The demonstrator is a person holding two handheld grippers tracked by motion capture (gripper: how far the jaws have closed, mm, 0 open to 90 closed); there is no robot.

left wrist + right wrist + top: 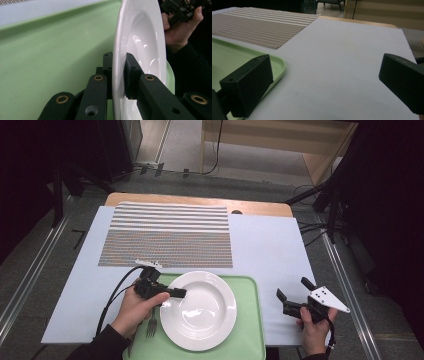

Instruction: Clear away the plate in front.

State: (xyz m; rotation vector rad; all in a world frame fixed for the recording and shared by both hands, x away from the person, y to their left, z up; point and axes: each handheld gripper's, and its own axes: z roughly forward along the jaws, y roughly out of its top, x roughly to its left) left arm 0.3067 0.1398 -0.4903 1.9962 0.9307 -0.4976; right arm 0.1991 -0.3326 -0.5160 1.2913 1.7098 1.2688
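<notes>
A white deep plate [205,312] lies on a light green tray [250,340] at the near edge of the table. My left gripper [180,293] reaches in from the left and is shut on the plate's left rim. In the left gripper view the plate's rim [140,37] stands edge-on between the two black pads [132,72], one over it and one under it, above the tray [50,62]. My right gripper [292,287] is held off to the right of the tray above the pale table cover, open with nothing between its jaws [324,77].
A fork [152,325] lies on the tray just left of the plate, under my left hand. A striped woven placemat [167,240] covers the far middle of the table. The tray's corner [227,57] sits left of the right gripper.
</notes>
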